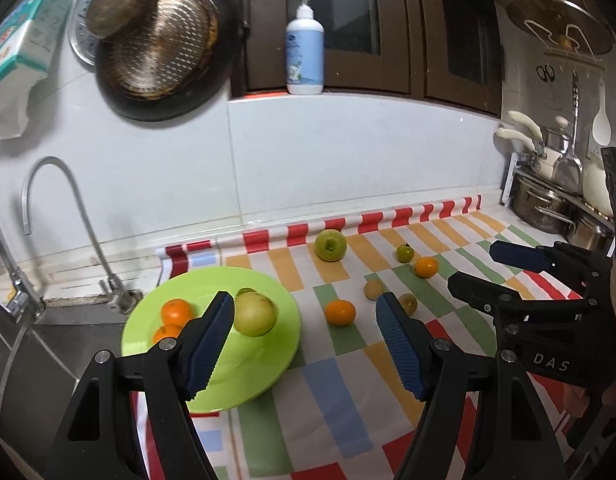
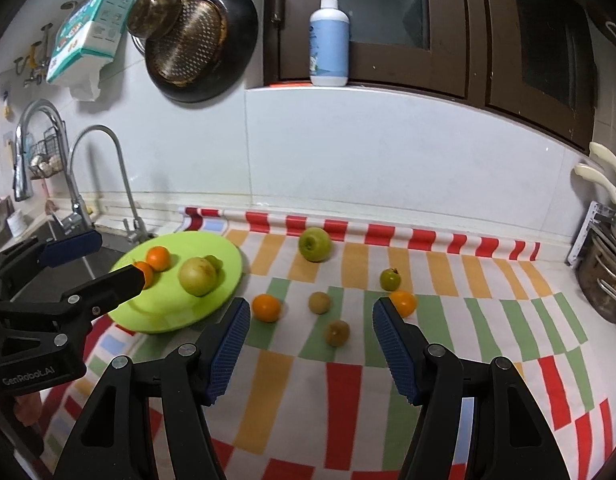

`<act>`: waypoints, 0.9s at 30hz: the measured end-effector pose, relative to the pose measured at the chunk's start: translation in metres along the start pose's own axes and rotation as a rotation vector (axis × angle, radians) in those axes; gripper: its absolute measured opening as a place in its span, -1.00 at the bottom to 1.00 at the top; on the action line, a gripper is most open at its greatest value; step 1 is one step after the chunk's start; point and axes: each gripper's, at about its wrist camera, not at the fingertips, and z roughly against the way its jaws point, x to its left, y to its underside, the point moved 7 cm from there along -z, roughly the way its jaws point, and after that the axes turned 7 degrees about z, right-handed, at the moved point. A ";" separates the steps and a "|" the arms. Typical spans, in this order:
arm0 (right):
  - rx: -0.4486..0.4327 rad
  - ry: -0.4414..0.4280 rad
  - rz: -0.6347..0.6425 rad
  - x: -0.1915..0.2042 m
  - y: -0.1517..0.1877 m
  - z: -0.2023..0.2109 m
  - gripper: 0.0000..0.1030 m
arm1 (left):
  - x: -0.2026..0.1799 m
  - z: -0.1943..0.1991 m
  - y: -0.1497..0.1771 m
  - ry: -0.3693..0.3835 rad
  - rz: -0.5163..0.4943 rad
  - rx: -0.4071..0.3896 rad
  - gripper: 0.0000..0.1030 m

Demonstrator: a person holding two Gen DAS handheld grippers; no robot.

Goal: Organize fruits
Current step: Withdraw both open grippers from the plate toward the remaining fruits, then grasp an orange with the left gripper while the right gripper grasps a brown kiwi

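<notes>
1. Fruit: four pieces on the green plate (image 2: 163,316); six loose on the worktop (image 2: 348,392).
2. Both empty: your left hand-held gripper (image 1: 305,340) and right hand-held gripper (image 2: 310,344) stand wide open.
3. Nearest orange (image 2: 266,308) sits at 11 o'clock of the right one.
4. Risk: round fruit may roll if one pad nudges it first.

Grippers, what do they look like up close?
The left gripper and right gripper are both black plastic with silver bolts. Their fingers wear ridged dark-blue pads. One body reads "DAS", the other "GenRobot.AI". No cables show.
</notes>
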 end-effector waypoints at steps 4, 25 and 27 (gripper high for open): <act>0.019 0.005 0.010 -0.006 0.004 -0.013 0.25 | -0.008 -0.021 0.003 0.020 -0.019 0.027 0.42; 0.190 -0.033 -0.055 -0.022 0.044 -0.100 0.13 | -0.023 -0.131 0.037 0.096 -0.081 0.234 0.20; 0.205 -0.046 -0.056 -0.021 0.047 -0.106 0.07 | -0.024 -0.139 0.038 0.106 -0.089 0.250 0.15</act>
